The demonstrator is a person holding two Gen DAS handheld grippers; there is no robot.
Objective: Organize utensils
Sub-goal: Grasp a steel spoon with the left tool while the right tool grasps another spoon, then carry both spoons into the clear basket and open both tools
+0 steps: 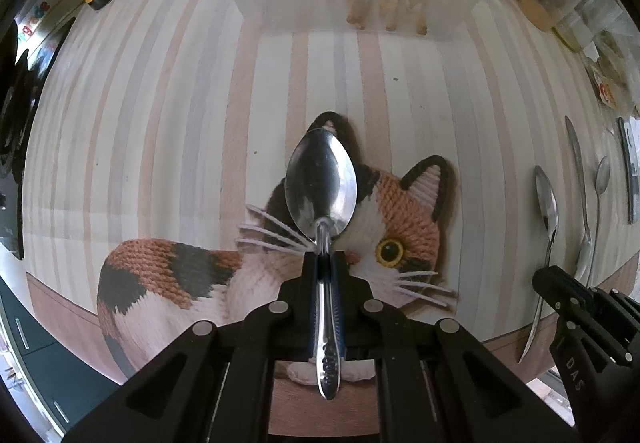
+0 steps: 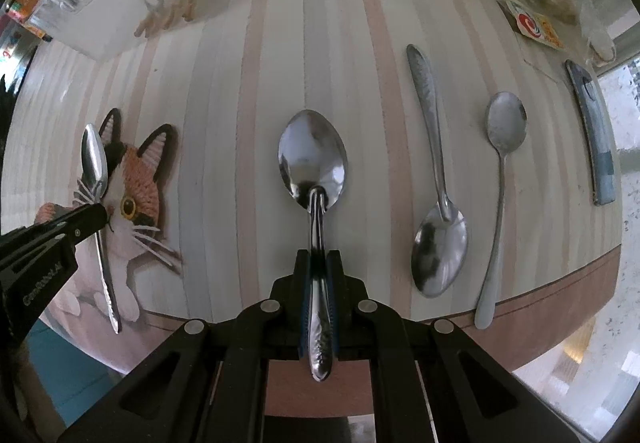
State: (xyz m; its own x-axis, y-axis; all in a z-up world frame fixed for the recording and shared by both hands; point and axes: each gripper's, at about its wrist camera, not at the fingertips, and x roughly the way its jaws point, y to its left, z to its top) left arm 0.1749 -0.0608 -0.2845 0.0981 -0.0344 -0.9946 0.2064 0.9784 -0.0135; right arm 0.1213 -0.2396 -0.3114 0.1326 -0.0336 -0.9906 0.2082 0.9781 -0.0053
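left tongs (image 1: 324,263) clamped on spoon (image 1: 320,183) | right tongs (image 2: 319,263) clamped on second spoon (image 2: 312,159)

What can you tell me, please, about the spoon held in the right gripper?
The spoon looks like polished steel, with a mirror-bright oval bowl facing up and pointing away from the camera. Its slim neck runs back into the right gripper, whose jaws are shut on the handle; the textured handle end sticks out behind them. It lies level along the gripper's line above the striped table. Whether it touches the table is unclear.
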